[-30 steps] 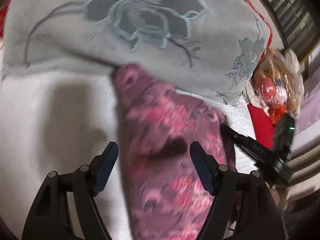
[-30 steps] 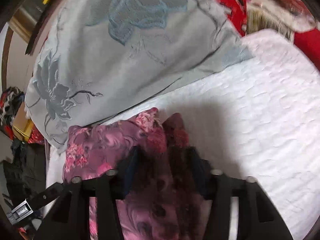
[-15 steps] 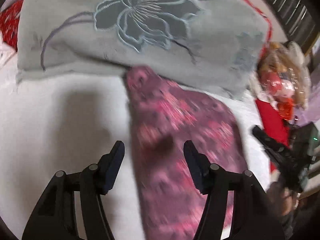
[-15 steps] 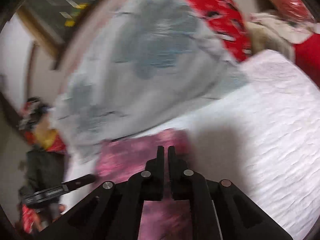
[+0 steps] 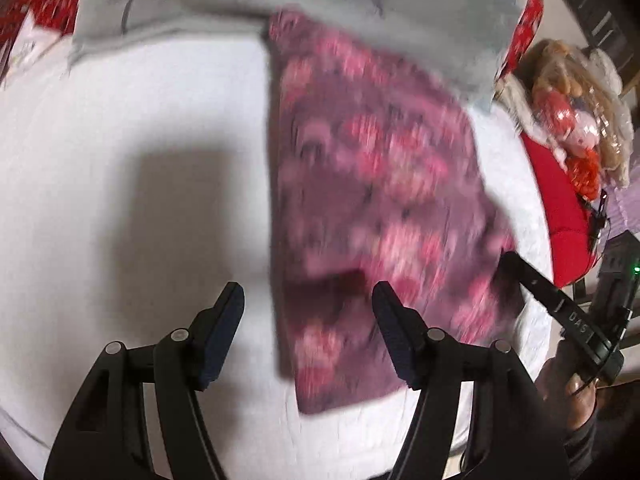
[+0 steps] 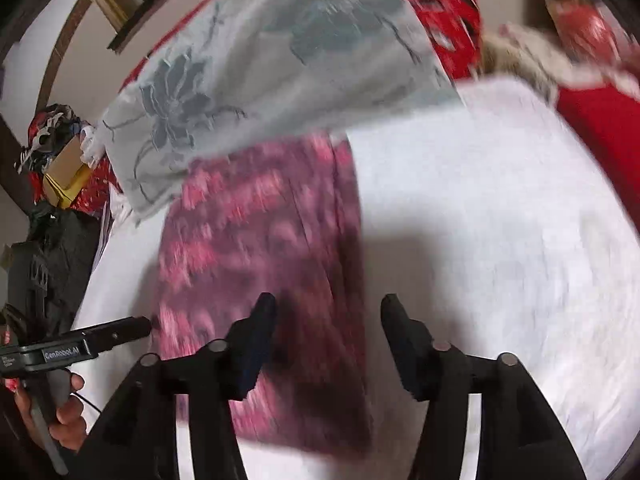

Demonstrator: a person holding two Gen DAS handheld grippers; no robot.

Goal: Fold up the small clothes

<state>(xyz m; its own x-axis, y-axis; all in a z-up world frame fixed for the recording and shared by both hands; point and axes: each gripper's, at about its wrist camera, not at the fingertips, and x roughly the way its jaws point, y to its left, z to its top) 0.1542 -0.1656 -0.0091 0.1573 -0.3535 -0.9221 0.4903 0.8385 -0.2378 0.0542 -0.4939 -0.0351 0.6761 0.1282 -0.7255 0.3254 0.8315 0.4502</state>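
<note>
While the right gripper (image 6: 324, 340) spreads its jaws empty above the folded floral garment (image 6: 260, 264), the left gripper (image 5: 308, 336), released too, should press the crease flat.

Folded garment (image 5: 380, 208): 1
Grey flowered blanket (image 6: 280, 60): 1
White bedsheet (image 5: 132, 128): 1
Grippers: 2, left gripper (image 5: 308, 320), right gripper (image 6: 326, 330)

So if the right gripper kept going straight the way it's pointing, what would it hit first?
Most likely the pink floral garment lying flat on the white bedspread; the right gripper, jaws opening and empty, points down over its right edge.
</note>
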